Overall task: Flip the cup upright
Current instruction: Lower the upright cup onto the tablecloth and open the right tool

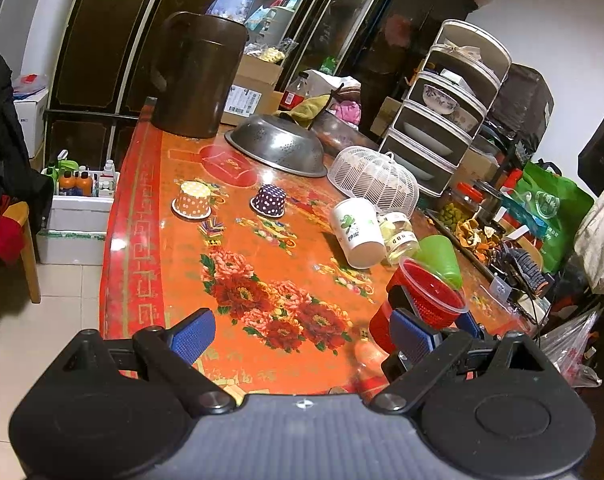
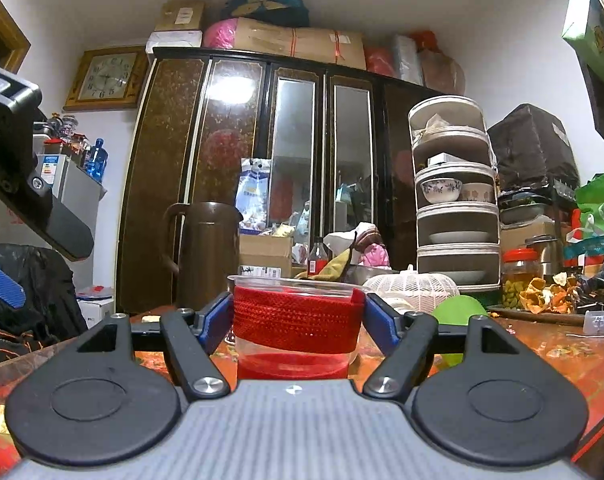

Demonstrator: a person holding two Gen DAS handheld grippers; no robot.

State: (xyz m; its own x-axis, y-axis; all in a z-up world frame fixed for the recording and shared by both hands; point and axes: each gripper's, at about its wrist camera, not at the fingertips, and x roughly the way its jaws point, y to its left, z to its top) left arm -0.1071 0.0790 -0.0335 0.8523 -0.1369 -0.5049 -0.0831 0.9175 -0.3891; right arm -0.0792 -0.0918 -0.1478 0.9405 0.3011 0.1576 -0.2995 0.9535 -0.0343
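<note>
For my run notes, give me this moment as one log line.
step: flipping cup | right gripper: jaws shut on red cup, rim up | left gripper: open, holding nothing | other cups on table: upside down

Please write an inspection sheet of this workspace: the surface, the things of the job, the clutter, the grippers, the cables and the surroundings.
Surface: red floral table, glossy.
Job's things: red cup upright, mouth up, between the right gripper's fingers; orange dotted cup, purple dotted cup, white cup and green cup all mouth down.
Clutter: steel colander, white mesh cover, brown jug, glass jar.
Grippers: left gripper open, holds nothing; right gripper shut on the red cup.
Cables: nothing seen for certain.
Surroundings: dark cabinet, tiered dish rack, wall clock.
</note>
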